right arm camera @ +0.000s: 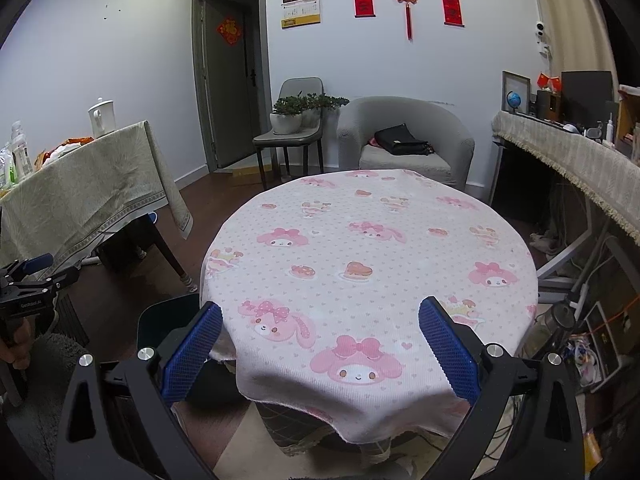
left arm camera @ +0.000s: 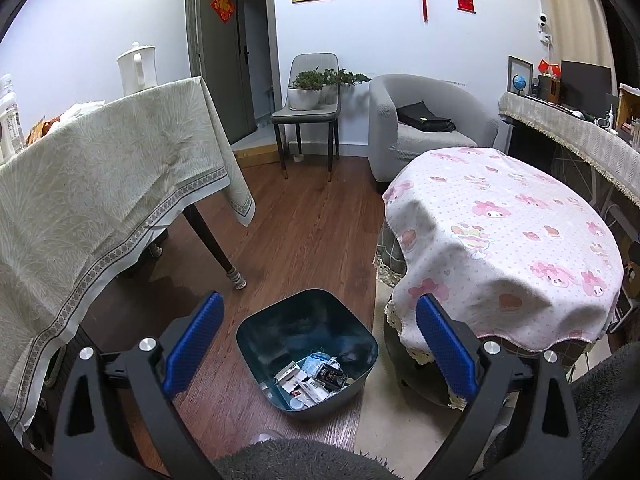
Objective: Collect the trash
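A dark teal trash bin stands on the wood floor beside the round table; several scraps of trash lie in its bottom. My left gripper is open and empty, held above the bin. My right gripper is open and empty over the near edge of the round table with the pink cartoon cloth. The bin's rim shows at the lower left of the right wrist view. The left gripper shows at the far left there.
A table with a pale green cloth stands at left, with a white kettle and bottles. A grey chair with plants and a grey armchair are at the back. A cluttered desk runs along the right.
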Motion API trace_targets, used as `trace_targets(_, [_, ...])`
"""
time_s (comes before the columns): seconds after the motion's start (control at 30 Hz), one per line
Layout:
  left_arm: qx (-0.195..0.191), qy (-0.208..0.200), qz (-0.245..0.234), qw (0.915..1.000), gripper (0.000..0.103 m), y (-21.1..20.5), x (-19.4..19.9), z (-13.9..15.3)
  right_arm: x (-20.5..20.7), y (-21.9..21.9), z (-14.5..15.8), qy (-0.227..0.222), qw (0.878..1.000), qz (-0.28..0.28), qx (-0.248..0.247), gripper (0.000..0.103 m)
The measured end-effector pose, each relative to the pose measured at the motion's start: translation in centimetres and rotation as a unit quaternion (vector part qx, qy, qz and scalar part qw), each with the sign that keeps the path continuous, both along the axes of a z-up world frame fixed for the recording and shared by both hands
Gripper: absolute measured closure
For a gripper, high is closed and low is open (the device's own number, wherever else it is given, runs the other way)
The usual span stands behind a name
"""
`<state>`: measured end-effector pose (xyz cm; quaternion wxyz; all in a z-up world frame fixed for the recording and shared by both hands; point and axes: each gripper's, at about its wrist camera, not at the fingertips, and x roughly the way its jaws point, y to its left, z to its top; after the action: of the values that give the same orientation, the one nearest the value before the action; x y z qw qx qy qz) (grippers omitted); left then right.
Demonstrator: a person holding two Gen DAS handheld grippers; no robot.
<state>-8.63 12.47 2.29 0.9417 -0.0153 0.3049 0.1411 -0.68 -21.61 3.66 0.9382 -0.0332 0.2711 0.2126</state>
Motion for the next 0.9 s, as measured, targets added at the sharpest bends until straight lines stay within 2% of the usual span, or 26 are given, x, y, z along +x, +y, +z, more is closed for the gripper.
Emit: trace_targets(0.9, [-0.002, -0.002, 0.001, 1.0000, 0.005, -0.07, -0.01, 0.22, -0.08, -0.09, 0.00, -0.001, 1.000, -0.001, -0.002, 0.004])
